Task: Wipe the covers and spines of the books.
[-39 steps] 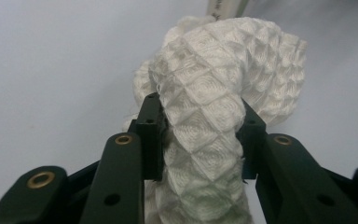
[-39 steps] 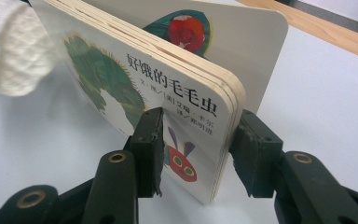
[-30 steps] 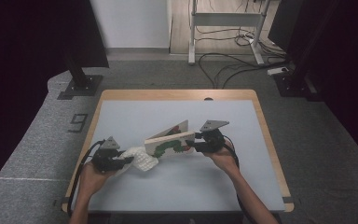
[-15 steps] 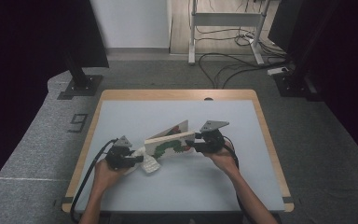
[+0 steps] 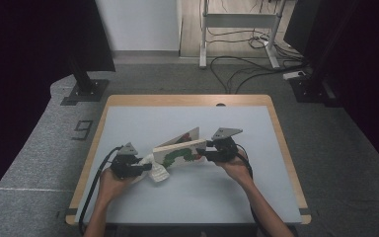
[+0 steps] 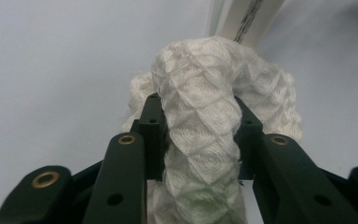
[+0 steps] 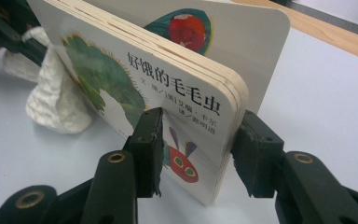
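Note:
A board book (image 5: pixel 180 150) with a green caterpillar cover stands on its edge mid-table, one leaf splayed open behind it. My right gripper (image 5: pixel 203 154) is shut on the book's right end; in the right gripper view the jaws of that gripper (image 7: pixel 200 140) clamp the thick block of pages (image 7: pixel 168 93). A white knitted cloth (image 5: pixel 159 171) lies bunched at the book's left end, touching it. My left gripper (image 5: pixel 147 168) is shut on the cloth. Seen from the left gripper (image 6: pixel 198 109), the cloth (image 6: pixel 205 116) bulges between both jaws, with the book's edge (image 6: pixel 247 18) just beyond.
The pale blue tabletop (image 5: pixel 187 197) has a wooden rim (image 5: pixel 187 100). Both forearms come in from the near edge. A black cable (image 5: pixel 96 177) trails from the left gripper over the table's left side. Stands and cables sit on the floor beyond the table.
My left gripper has moved right with the cloth, bringing it up against the book's left end. The right gripper and the book have stayed put.

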Available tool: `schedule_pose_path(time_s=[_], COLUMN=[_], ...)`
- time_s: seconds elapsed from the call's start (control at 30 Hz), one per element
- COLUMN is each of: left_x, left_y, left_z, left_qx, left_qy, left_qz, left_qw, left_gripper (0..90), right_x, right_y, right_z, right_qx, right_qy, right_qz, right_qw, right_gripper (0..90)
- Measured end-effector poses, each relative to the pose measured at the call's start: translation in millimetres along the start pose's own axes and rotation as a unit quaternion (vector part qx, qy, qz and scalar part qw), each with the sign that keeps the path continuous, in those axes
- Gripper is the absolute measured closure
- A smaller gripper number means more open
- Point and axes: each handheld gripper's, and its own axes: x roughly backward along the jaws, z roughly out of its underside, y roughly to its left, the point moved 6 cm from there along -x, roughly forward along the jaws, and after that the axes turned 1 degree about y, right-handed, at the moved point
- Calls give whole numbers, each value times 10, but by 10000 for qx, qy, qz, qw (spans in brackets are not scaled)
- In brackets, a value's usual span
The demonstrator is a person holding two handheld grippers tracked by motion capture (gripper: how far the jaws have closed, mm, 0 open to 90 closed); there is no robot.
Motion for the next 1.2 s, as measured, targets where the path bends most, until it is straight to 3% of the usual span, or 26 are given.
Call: schedule_pose_path(time_s=[0.23, 0.53, 0.9, 1.2], left_x=[191, 356, 313, 94], left_y=[-41, -81, -65, -17], left_z=[-181, -324, -295, -98], left_qx=[-253, -416, -363, -139], left_qy=[-65, -161, -124, 33], left_qz=[-173, -258, -213, -66], left_qw=[9995, 9987, 9990, 9999], left_gripper=[643, 641, 638, 636], right_x=[3, 5, 4, 3], right_y=[2, 4, 8, 11], right_z=[3, 5, 9, 10], right_qx=[-6, -7, -22, -19], right_qy=[1, 4, -14, -14], right_qz=[-6, -8, -9, -5], right_qw=[10000, 10000, 10000, 10000], right_gripper=[550, 549, 541, 537])
